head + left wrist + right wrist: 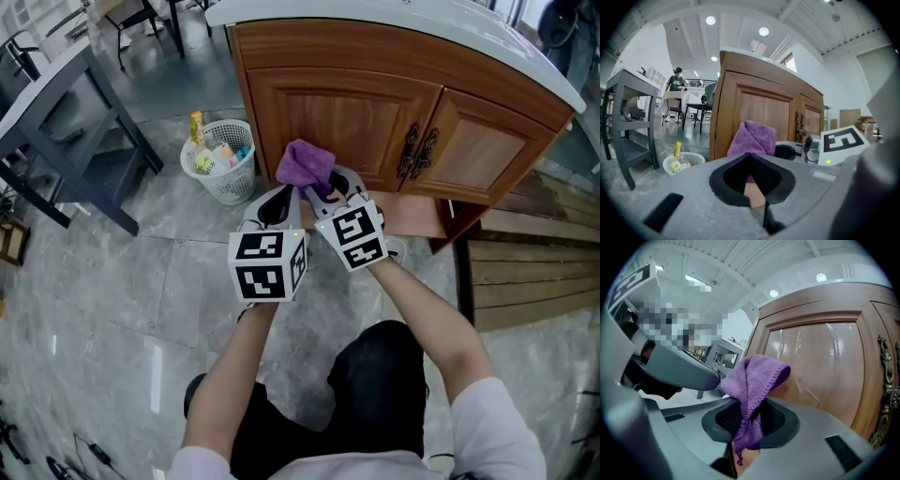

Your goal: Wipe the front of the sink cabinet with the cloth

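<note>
Purple cloth [757, 376] in right hand-held gripper [749, 427]

We see the crumpled purple cloth [306, 163] bunched at the tip of the right gripper [328, 190], close to the brown wooden sink cabinet [328, 98] (low on its left door). The left gripper [281, 202] sits just beside. A white mesh wastebasket [221, 161] stands further left on the grey stone floor [112, 281].
</note>
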Action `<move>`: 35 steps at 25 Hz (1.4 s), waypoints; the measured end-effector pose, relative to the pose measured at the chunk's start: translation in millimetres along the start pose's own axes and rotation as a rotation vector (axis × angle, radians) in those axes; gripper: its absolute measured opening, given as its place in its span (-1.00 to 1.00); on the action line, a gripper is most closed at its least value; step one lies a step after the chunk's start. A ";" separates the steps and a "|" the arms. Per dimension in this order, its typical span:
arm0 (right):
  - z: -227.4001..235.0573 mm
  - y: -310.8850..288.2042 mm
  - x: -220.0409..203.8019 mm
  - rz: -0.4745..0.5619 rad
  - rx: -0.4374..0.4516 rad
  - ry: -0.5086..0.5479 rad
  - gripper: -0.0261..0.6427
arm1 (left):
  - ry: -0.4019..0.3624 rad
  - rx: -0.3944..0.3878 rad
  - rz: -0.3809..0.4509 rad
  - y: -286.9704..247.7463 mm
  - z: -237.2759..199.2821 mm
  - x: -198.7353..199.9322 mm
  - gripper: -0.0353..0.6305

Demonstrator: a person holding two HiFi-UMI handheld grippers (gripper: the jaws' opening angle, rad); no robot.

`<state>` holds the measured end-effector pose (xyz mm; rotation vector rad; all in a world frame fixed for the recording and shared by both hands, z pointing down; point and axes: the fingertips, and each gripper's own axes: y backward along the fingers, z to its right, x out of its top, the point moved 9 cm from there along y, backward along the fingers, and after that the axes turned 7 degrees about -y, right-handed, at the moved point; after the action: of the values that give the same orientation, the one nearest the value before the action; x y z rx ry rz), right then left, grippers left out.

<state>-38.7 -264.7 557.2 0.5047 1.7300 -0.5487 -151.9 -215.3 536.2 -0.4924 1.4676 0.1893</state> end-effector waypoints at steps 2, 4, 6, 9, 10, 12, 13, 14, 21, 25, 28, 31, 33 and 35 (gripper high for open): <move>8.0 8.0 -1.1 -0.005 -0.020 0.000 -0.69 | -0.003 -0.020 0.003 -3.8 6.9 2.4 -0.88; 15.1 16.4 -3.1 -0.013 -0.038 -0.002 -0.69 | -0.008 -0.041 0.005 -7.4 14.6 4.1 -0.88; 21.5 24.5 -5.2 -0.020 -0.056 -0.005 -0.69 | -0.010 -0.058 0.008 -10.9 21.1 6.0 -0.88; 30.3 35.2 -8.0 -0.026 -0.084 -0.012 -0.69 | -0.015 -0.082 0.012 -16.1 29.4 9.5 -0.88; 33.1 39.2 -9.1 -0.027 -0.093 -0.016 -0.69 | -0.018 -0.091 0.013 -17.9 32.8 10.4 -0.88; 38.7 47.4 -11.2 -0.028 -0.114 -0.023 -0.69 | -0.024 -0.109 0.016 -21.5 39.9 12.1 -0.88; 41.3 51.3 -12.1 -0.028 -0.124 -0.026 -0.69 | -0.026 -0.117 0.016 -23.1 43.3 12.8 -0.88; 44.0 55.1 -12.6 -0.027 -0.133 -0.030 -0.69 | -0.028 -0.126 0.016 -24.6 46.5 13.4 -0.88; 65.2 84.8 -11.0 -0.023 -0.208 -0.026 -0.69 | -0.048 -0.185 0.018 -36.0 69.5 20.1 -0.88; 74.5 102.2 -9.2 -0.012 -0.249 -0.018 -0.69 | -0.055 -0.220 0.028 -43.3 83.4 25.1 -0.88; 81.2 114.4 -9.0 -0.007 -0.280 -0.023 -0.69 | -0.059 -0.250 0.033 -49.0 95.5 28.0 -0.88; 88.5 126.6 -10.9 -0.006 -0.304 -0.031 -0.69 | -0.067 -0.278 0.033 -54.0 108.6 30.2 -0.88; 94.8 135.7 -13.3 -0.006 -0.324 -0.042 -0.69 | -0.073 -0.296 0.031 -57.1 116.8 31.3 -0.88; 102.2 145.4 -16.4 -0.006 -0.349 -0.047 -0.69 | -0.079 -0.312 0.029 -60.1 124.2 32.1 -0.88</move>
<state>130.8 -211.7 539.3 0.2365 1.7357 -0.2512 -11.2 -220.9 520.2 -0.7069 1.3745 0.4604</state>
